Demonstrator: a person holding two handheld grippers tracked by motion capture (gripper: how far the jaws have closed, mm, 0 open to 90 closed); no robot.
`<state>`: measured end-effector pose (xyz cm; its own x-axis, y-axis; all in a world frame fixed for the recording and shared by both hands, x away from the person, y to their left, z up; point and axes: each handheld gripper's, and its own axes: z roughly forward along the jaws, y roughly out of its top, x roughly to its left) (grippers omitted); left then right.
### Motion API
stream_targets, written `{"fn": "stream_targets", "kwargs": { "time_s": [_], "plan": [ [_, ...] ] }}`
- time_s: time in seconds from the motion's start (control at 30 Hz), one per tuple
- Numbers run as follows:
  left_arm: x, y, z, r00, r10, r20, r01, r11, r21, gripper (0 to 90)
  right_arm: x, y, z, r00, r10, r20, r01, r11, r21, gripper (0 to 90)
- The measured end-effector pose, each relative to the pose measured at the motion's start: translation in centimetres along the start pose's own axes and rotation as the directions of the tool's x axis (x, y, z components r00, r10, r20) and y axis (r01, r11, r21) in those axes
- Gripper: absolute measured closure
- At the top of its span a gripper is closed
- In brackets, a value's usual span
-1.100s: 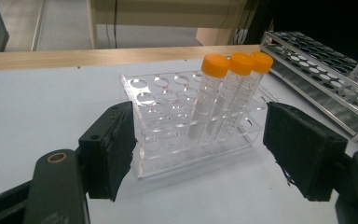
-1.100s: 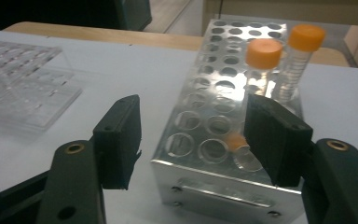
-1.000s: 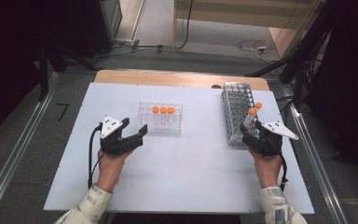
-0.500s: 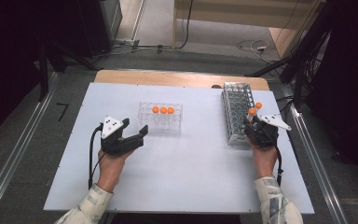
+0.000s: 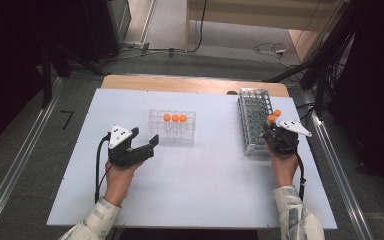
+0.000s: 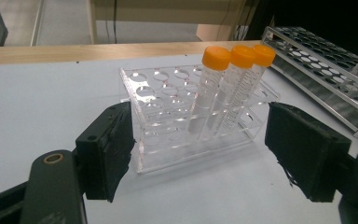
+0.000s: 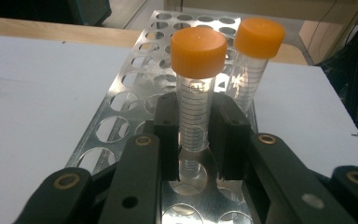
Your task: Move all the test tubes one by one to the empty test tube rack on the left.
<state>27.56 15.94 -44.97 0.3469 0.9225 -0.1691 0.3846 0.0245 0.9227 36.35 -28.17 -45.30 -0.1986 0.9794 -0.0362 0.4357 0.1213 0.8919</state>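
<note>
Right gripper view — right gripper (image 7: 196, 140) clamps tube (image 7: 196, 112) | metal rack (image 7: 121, 121)

table: white top (image 5: 190, 195), wooden strip (image 5: 180, 84) along far edge | floor: grey, beyond and beside table | rails: metal (image 5: 10, 175), left of table, second (image 5: 340, 170) right of it | cables (image 5: 270, 49): on floor past far edge | surroundings: dark at both sides
</note>
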Motion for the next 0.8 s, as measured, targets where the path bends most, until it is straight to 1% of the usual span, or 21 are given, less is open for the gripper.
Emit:
{"fn": "stream_targets", "kwargs": {
  "time_s": [0.03,0.2,0.4,0.53,0.63,0.8],
  "plan": [
    [0.0,0.0,0.0,1.0000,0.000,0.001,0.000,1.0000,-0.001,23.6,0.0,0.1,-0.2,1.0000,-0.002,0.002,0.002,1.000,-0.005,71.6],
    [-0.1,0.0,0.1,1.0000,0.000,0.001,0.000,1.0000,-0.001,23.6,0.1,1.2,-1.5,0.9999,-0.009,0.009,0.010,0.997,-0.073,71.7],
    [-0.3,0.1,-0.1,1.0000,0.006,0.007,-0.006,1.0000,-0.006,23.5,0.0,2.2,-3.1,1.0000,0.004,-0.002,-0.005,0.991,-0.131,72.1],
    [-0.4,0.2,-0.1,0.9999,0.008,0.011,-0.008,0.9999,-0.010,23.6,-0.1,2.7,-4.2,0.9999,0.002,-0.012,-0.004,0.987,-0.163,72.2],
    [-0.5,0.1,-0.2,0.9999,0.011,0.013,-0.010,0.9999,-0.009,23.5,0.1,2.9,-4.9,0.9997,0.002,-0.025,-0.006,0.986,-0.169,72.3],
    [-0.7,0.2,-0.2,0.9997,0.014,0.022,-0.013,0.9999,-0.008,23.6,0.6,2.9,-5.9,0.9967,-0.004,-0.081,-0.010,0.986,-0.167,72.4]
  ]
}}
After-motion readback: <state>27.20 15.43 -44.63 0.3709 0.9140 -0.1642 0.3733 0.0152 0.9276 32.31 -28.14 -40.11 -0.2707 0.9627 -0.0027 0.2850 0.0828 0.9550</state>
